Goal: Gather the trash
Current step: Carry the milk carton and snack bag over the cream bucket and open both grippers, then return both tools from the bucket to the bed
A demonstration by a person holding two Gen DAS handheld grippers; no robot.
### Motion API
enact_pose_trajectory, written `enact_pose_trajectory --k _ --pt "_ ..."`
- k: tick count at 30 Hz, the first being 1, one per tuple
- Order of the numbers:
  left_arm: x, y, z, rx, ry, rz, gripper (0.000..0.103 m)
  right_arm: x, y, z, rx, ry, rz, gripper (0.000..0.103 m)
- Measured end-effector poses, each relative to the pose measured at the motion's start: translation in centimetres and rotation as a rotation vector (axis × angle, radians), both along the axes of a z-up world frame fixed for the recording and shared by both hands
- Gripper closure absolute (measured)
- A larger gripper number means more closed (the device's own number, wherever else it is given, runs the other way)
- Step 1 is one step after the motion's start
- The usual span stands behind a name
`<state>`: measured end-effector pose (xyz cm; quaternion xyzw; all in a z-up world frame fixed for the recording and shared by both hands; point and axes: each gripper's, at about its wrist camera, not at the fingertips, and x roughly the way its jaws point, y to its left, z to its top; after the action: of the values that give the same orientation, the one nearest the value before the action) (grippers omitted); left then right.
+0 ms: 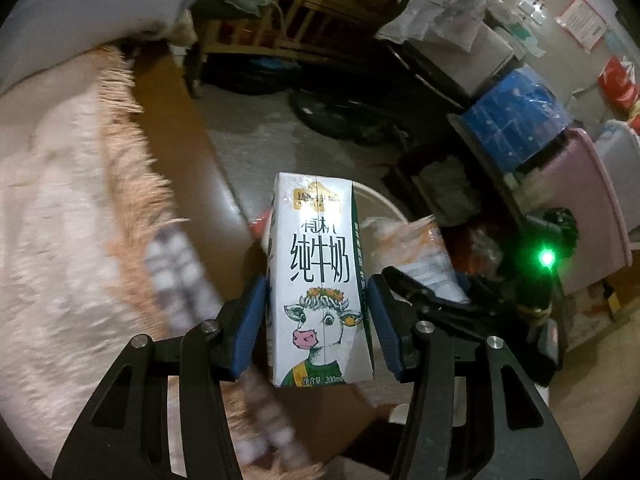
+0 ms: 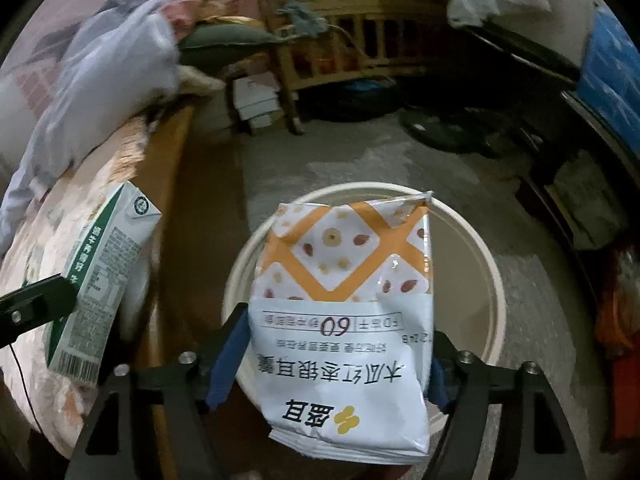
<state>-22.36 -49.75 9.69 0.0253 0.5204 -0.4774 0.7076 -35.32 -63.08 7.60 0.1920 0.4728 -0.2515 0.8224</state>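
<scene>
The milk carton (image 1: 320,280) stands upright, clenched between the left tool (image 1: 318,320) pads, beside the bed's edge. The snack packet (image 2: 344,320), pinched by the right tool (image 2: 340,360), hangs directly over the white bin (image 2: 494,280) ahead (likely so a release drops it in).

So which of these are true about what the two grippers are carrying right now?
1. The left gripper holds a milk carton. True.
2. The right gripper is empty. False: it holds a snack packet.
3. The snack packet hangs above a round white bucket. True.
4. The milk carton lies flat on the floor. False: it is held upright between the blue pads.
</scene>
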Motion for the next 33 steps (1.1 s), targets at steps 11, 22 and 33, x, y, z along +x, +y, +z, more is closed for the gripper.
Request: enact_pose_trajectory --k 11,22,33 --pt "1.5 2.5 -0.4 0.028 0.011 0.063 0.052 -0.8 -0.8 0.6 0.011 -0.05 -0.041 0.019" --pt "4.1 11.7 0.0 0.125 -0.116 0.241 0.052 3.6 7.1 2.7 -0.06 -0.115 0.182 0.019" --pt "8.1 21.3 0.2 0.184 -0.149 0.427 0.052 10.0 15.4 3.2 0.015 -0.159 0.364 0.019"
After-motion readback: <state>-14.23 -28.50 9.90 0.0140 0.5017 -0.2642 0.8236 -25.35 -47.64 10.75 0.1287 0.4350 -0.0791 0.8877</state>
